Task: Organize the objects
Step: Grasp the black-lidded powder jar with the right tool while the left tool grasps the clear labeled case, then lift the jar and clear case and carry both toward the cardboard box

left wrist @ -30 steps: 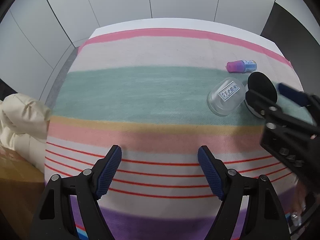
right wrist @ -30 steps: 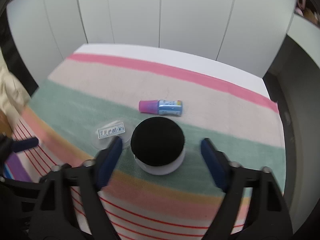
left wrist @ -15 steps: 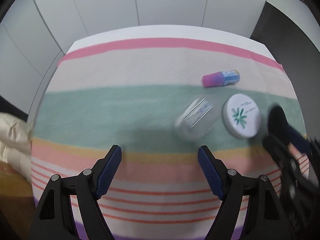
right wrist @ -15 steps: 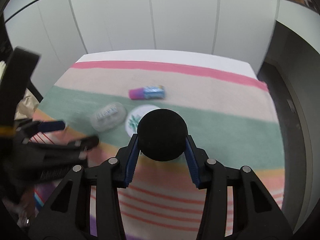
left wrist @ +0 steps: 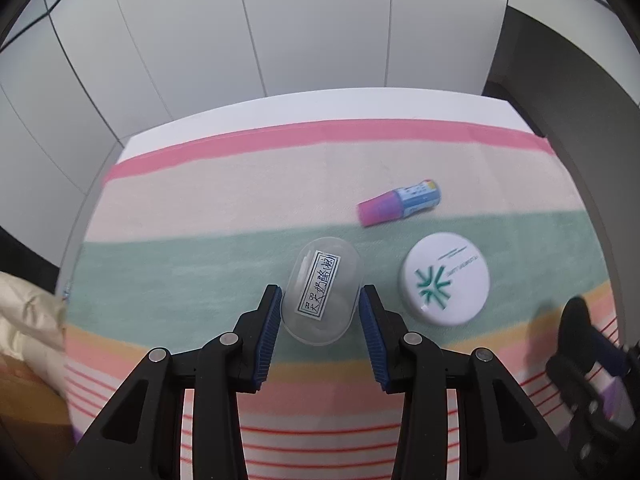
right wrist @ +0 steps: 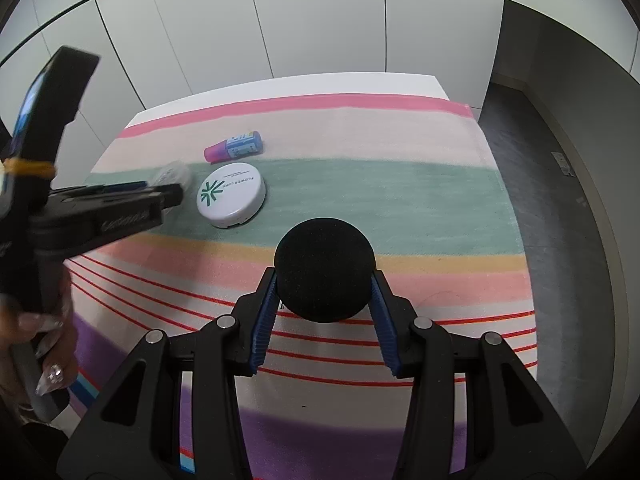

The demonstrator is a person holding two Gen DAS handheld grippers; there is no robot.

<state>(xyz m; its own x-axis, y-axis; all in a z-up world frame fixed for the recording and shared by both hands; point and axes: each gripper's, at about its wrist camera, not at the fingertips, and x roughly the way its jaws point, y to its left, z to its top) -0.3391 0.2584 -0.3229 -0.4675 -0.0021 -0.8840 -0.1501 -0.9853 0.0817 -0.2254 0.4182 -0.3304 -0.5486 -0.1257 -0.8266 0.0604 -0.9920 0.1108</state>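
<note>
Left wrist view: the left gripper [left wrist: 319, 308] has its jaws pinching a clear plastic case [left wrist: 321, 292] on the desk's green stripe, beside a white round compact [left wrist: 445, 279].

Right wrist view: the right gripper [right wrist: 325, 294] has its jaws pinching a black sponge puff [right wrist: 324, 269] over the striped cloth [right wrist: 420, 208] toward the near edge.

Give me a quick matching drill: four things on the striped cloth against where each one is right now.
Things:
1. black puff
2. clear case
3. white compact
4. pink-capped tube

Places:
A. lying on its side on the beige stripe
B. between the left gripper's fingers
C. flat on the green stripe, untouched
D. clamped in the right gripper

Pairs: 1-D, 2-B, 3-C, 4-A
</note>
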